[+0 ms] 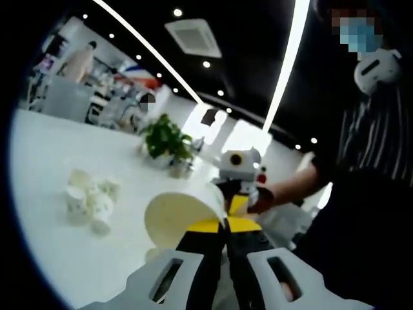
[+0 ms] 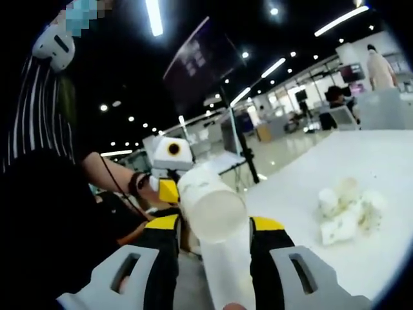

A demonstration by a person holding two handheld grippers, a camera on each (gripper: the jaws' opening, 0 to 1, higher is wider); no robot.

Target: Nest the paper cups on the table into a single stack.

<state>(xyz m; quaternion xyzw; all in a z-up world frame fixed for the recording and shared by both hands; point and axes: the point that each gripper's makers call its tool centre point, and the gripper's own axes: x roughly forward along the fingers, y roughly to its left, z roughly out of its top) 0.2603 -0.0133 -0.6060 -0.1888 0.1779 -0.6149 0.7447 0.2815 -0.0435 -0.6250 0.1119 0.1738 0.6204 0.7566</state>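
Two hand-held grippers: we see both raised over the near edge of the white table point(image 1: 45, 161), facing each other.
Left hand-held gripper point(image 1: 227, 227): jaws pinched on the rim of a paper cup point(image 1: 177, 216), its open mouth turned toward the camera.
Right hand-held gripper point(image 2: 213, 226): jaws closed around a stack of paper cups point(image 2: 210, 213), its base end toward the camera.
Loose cups point(image 1: 90, 203): a cluster on the table, well apart from both grippers.
Potted plant point(image 1: 166, 141): on the table, beyond the loose cups.
Person point(image 1: 368, 161): striped top, at the table's edge.
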